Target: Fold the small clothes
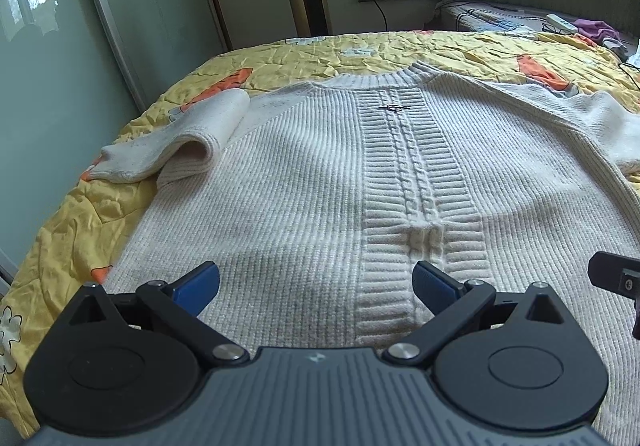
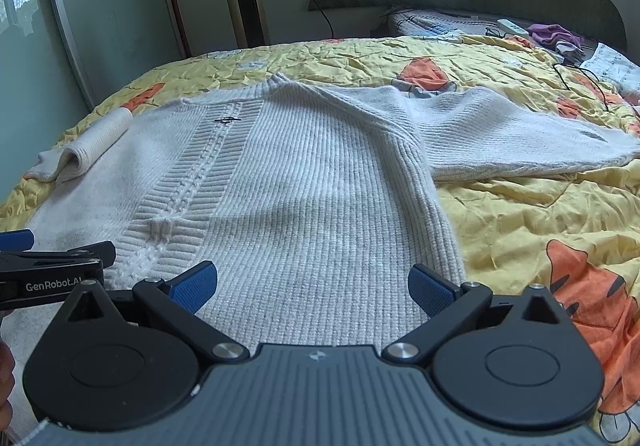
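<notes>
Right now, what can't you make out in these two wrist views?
- Sweater hem: both views, hidden behind the open left gripper and right gripper.
- Its far sleeve: left view, cut off by the frame edge.
- Small dark emblem on the chest: too small to read.
- Clutter near the headboard: too small.

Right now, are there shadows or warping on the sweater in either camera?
Left wrist view: soft grey shadow bands cross the sweater ahead of the open left gripper; fisheye bends the bed edges. Right wrist view: a similar shadow lies ahead of the open right gripper; the quilt looks evenly lit, without glare.
</notes>
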A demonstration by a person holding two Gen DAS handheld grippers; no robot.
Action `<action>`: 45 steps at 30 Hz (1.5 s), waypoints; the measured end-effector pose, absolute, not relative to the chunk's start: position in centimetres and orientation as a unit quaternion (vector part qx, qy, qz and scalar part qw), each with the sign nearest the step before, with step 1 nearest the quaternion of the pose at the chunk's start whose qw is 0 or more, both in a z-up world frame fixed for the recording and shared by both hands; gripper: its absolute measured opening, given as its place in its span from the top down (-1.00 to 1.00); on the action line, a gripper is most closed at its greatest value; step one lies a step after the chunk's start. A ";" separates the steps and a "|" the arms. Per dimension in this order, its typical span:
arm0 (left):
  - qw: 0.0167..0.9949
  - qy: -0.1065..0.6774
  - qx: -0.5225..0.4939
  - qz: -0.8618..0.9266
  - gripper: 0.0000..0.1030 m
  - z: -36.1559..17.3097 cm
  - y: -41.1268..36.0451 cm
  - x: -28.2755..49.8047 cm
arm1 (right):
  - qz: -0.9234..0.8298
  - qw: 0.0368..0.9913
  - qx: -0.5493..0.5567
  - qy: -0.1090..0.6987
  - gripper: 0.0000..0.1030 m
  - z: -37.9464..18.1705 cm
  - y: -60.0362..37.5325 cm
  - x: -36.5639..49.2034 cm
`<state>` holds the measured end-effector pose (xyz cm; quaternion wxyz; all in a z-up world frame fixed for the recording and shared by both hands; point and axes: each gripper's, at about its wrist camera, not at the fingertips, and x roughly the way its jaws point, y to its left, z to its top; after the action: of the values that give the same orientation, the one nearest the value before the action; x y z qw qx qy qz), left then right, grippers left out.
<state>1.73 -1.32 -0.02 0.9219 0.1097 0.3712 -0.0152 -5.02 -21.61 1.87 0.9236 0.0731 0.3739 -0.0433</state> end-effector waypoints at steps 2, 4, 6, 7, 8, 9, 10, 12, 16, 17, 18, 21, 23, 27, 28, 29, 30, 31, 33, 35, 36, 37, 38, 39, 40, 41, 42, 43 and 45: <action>0.921 0.372 0.111 -0.014 -1.00 0.0 -1.6 1.9 | -0.042 0.924 0.075 0.373 -1.00 1.9 -21.7 -4.8; 0.921 0.374 0.112 -0.013 -1.00 -0.1 -1.8 2.1 | -0.041 0.925 0.075 0.370 -1.00 2.0 -21.9 -4.7; 0.920 0.376 0.113 -0.012 -1.00 -0.2 -2.1 2.3 | -0.042 0.926 0.074 0.369 -1.00 2.1 -22.1 -4.6; 0.919 0.377 0.114 -0.011 -1.00 -0.2 -2.2 2.4 | -0.042 0.926 0.074 0.368 -1.00 2.1 -22.2 -4.5; 0.919 0.377 0.115 -0.010 -1.00 -0.3 -2.3 2.5 | -0.043 0.926 0.075 0.367 -1.00 2.1 -22.4 -4.4; 0.918 0.378 0.117 -0.009 -1.00 -0.3 -2.4 2.6 | -0.044 0.926 0.076 0.367 -1.00 2.1 -22.5 -4.4; 0.918 0.378 0.117 -0.009 -1.00 -0.4 -2.6 2.7 | -0.045 0.926 0.077 0.366 -1.00 2.1 -22.6 -4.3; 0.918 0.380 0.118 -0.009 -1.00 -0.4 -2.8 2.9 | -0.046 0.926 0.080 0.366 -1.00 2.1 -23.0 -4.3; 0.917 0.380 0.121 -0.008 -1.00 -0.5 -3.4 3.1 | -0.047 0.926 0.083 0.364 -1.00 2.0 -23.5 -4.2; 0.917 0.381 0.122 -0.008 -1.00 -0.5 -3.5 3.1 | -0.047 0.927 0.083 0.363 -1.00 2.1 -23.6 -4.2; 0.916 0.381 0.123 -0.008 -1.00 -0.5 -3.6 3.1 | -0.047 0.927 0.084 0.363 -1.00 2.1 -23.8 -4.2; 0.916 0.381 0.126 -0.009 -1.00 -0.6 -4.0 3.2 | -0.048 0.929 0.089 0.357 -1.00 2.1 -24.4 -4.2; 0.919 0.375 0.125 -0.012 -1.00 -0.4 -4.2 3.1 | -0.047 0.930 0.093 0.352 -1.00 2.1 -24.9 -4.2; 0.925 0.360 0.120 -0.028 -1.00 0.0 -5.0 3.0 | -0.029 0.938 0.103 0.330 -1.00 2.3 -26.2 -4.4; 0.926 0.358 0.117 -0.033 -1.00 0.1 -5.3 3.0 | -0.026 0.940 0.103 0.325 -1.00 2.4 -26.6 -4.4; 0.927 0.356 0.114 -0.038 -1.00 0.1 -5.5 3.0 | -0.026 0.942 0.100 0.318 -1.00 2.5 -27.0 -4.4; 0.928 0.354 0.110 -0.043 -1.00 0.2 -5.7 3.1 | -0.029 0.945 0.096 0.313 -1.00 2.6 -27.5 -4.3; 0.928 0.354 0.107 -0.048 -1.00 0.2 -5.9 3.1 | -0.036 0.946 0.091 0.308 -1.00 2.6 -28.2 -4.2; 0.928 0.352 0.102 -0.060 -1.00 0.2 -6.3 3.2 | -0.050 0.947 0.086 0.304 -1.00 2.6 -29.6 -4.0; 0.929 0.350 0.100 -0.069 -1.00 0.1 -6.7 3.1 | -0.064 0.946 0.090 0.304 -1.00 2.5 -31.4 -3.9; 0.929 0.349 0.101 -0.072 -1.00 0.1 -6.9 3.2 | -0.069 0.946 0.093 0.304 -1.00 2.5 -32.1 -3.8; 0.929 0.349 0.103 -0.074 -1.00 0.0 -7.1 3.2 | -0.077 0.945 0.097 0.302 -0.99 2.3 -33.3 -3.8; 0.928 0.349 0.105 -0.075 -1.00 -0.1 -7.4 3.3 | -0.082 0.945 0.100 0.300 -0.99 2.2 -34.2 -3.7; 0.927 0.350 0.107 -0.076 -1.00 -0.1 -7.7 3.3 | -0.089 0.945 0.105 0.296 -0.99 2.0 -35.5 -3.6; 0.927 0.351 0.109 -0.077 -1.00 -0.2 -7.8 3.3 | -0.097 0.944 0.112 0.294 -0.99 1.8 -36.9 -3.5; 0.926 0.351 0.111 -0.077 -1.00 -0.2 -8.0 3.4 | -0.106 0.943 0.118 0.292 -0.98 1.5 -38.3 -3.3; 0.926 0.352 0.113 -0.077 -1.00 -0.3 -8.2 3.5 | -0.115 0.942 0.124 0.290 -0.97 1.3 -39.7 -3.2; 0.925 0.353 0.114 -0.076 -1.00 -0.3 -8.3 3.5 | -0.127 0.940 0.133 0.287 -0.94 1.0 -41.4 -3.0; 0.924 0.356 0.116 -0.074 -1.00 -0.5 -8.6 3.8 | -0.152 0.935 0.156 0.281 -0.88 0.6 -44.6 -2.7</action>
<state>3.78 -8.62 -0.49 0.9245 0.1160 0.3555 -0.0744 -2.68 -44.60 0.57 0.9347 0.1558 0.2810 -0.1518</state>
